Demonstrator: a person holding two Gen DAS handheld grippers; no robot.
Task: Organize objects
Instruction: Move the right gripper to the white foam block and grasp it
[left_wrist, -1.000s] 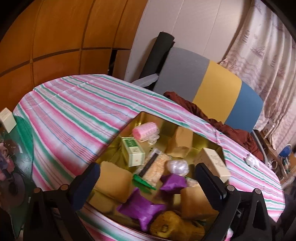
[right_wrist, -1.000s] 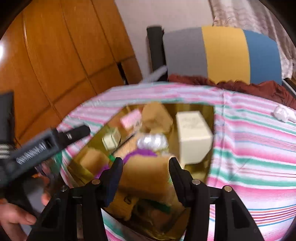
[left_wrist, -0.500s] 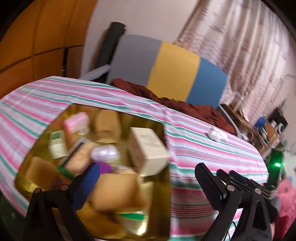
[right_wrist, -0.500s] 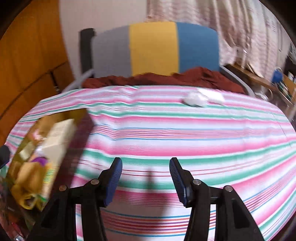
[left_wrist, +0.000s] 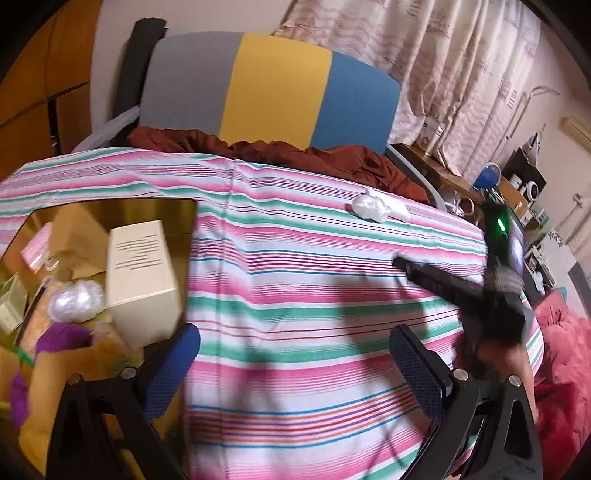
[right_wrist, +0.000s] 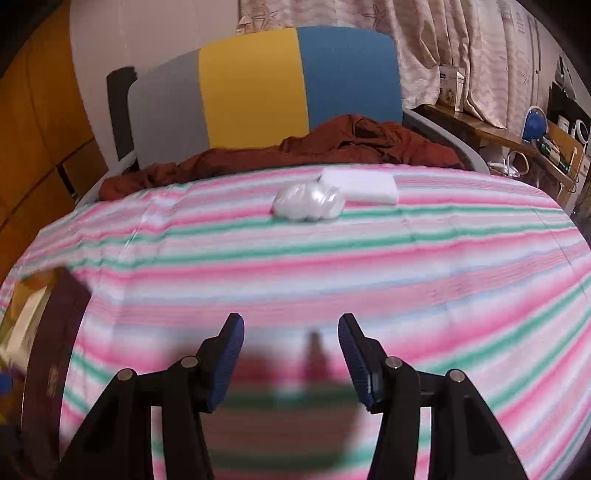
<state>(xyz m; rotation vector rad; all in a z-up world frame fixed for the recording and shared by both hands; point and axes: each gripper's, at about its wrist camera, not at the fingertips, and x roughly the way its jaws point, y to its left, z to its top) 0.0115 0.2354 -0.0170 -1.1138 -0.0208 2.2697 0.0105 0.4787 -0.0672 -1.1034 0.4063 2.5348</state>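
Observation:
A gold tray (left_wrist: 188, 221) at the table's left holds a cream box (left_wrist: 142, 277), a silvery wrapped ball (left_wrist: 75, 301), purple packets (left_wrist: 61, 338) and several tan pieces. A white crinkled bag (right_wrist: 308, 202) and a flat white pad (right_wrist: 360, 186) lie at the table's far side; the bag also shows in the left wrist view (left_wrist: 367, 208). My left gripper (left_wrist: 295, 350) is open and empty over the striped cloth beside the tray. My right gripper (right_wrist: 291, 328) is open and empty, pointing at the white bag; it shows at the right in the left wrist view (left_wrist: 443, 280).
A striped pink, green and white cloth (right_wrist: 406, 258) covers the table. A grey, yellow and blue chair back (right_wrist: 258, 85) with a rust-red garment (right_wrist: 351, 144) stands behind it. Cluttered shelves (right_wrist: 546, 140) are at the right; wooden panels (right_wrist: 33, 129) at the left.
Both grippers have swung right, away from the tray. The right gripper now faces the white bag and pad, and has come closer to them.

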